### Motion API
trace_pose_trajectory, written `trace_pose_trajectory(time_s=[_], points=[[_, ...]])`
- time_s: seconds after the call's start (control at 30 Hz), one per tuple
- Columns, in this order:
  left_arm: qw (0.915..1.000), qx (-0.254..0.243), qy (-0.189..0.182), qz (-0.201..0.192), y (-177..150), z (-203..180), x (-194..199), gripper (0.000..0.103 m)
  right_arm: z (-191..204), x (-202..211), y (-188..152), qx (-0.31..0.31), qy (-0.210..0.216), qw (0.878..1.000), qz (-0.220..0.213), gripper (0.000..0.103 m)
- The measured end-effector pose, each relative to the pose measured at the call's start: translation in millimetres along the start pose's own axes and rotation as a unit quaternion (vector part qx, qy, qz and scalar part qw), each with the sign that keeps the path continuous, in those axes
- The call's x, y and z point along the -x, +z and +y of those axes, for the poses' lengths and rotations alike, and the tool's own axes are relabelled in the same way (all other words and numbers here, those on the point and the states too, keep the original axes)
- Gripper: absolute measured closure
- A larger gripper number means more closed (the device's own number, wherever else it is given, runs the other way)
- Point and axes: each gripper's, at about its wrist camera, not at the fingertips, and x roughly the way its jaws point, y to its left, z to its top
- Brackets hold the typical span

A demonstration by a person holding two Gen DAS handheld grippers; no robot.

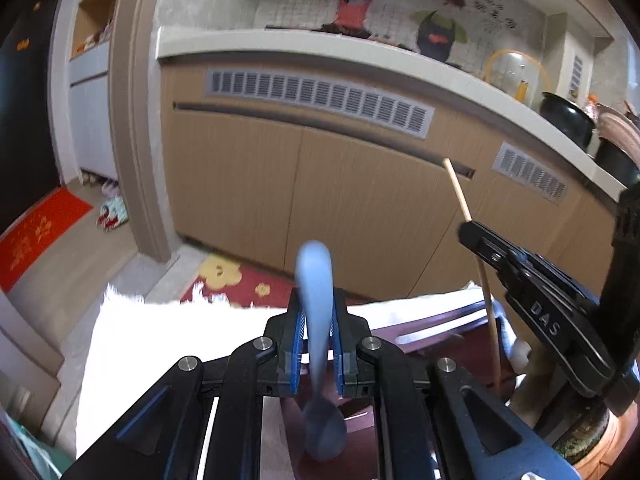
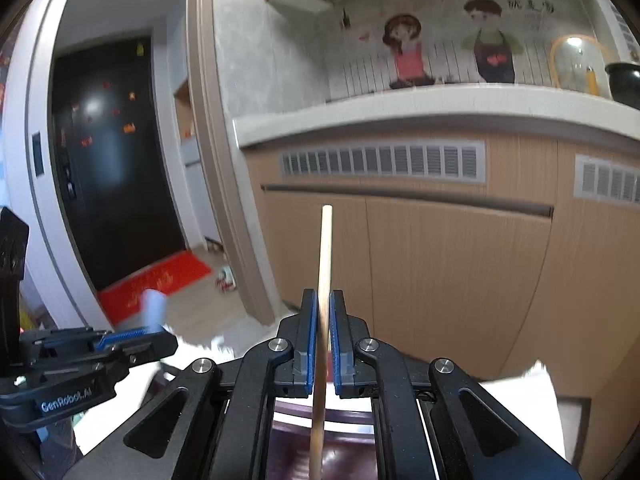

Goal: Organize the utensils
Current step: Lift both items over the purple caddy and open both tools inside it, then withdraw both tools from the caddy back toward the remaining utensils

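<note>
My left gripper (image 1: 318,300) is shut on a light blue spoon (image 1: 316,280), held upright with its handle end up and its bowl (image 1: 324,436) down near the camera. My right gripper (image 2: 323,300) is shut on a wooden chopstick (image 2: 324,256) that stands upright between the blue pads. In the left wrist view the right gripper (image 1: 466,230) is at the right, holding the chopstick (image 1: 460,192) above a dark red tray or holder (image 1: 436,328). In the right wrist view the left gripper (image 2: 160,336) is at the lower left with the spoon handle (image 2: 154,308) sticking up.
A white furry cloth (image 1: 168,332) covers the surface below. Wooden kitchen cabinets (image 1: 320,184) with a white counter (image 1: 320,46) face me. Black pots (image 1: 568,118) stand on the counter at right. A red doormat (image 1: 36,236) lies by the dark door (image 2: 108,160) at left.
</note>
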Motion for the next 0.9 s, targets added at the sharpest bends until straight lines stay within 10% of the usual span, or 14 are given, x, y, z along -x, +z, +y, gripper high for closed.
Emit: trace_pose_trajectory(time_s=[0.33,0.63,0.9], points=[[0.9999,-0.006,-0.004,0.011,-4.8,3.3,-1.5,0.093,8.5,21.1,22.0,0.027,0.006,0.999,-0.021,0.099],[0.9993,0.004,-0.012,0.035,-18.5,7.9,-11.0,0.092,-21.6,-10.1,-9.4,-0.047,0.040,0.984,0.167,0.099],[0.9989,-0.002,-0.023,0.041,-21.8,3.5,4.9,0.084,-18.0,7.9,-21.0,-0.015,0.023,0.978,0.208,0.098]])
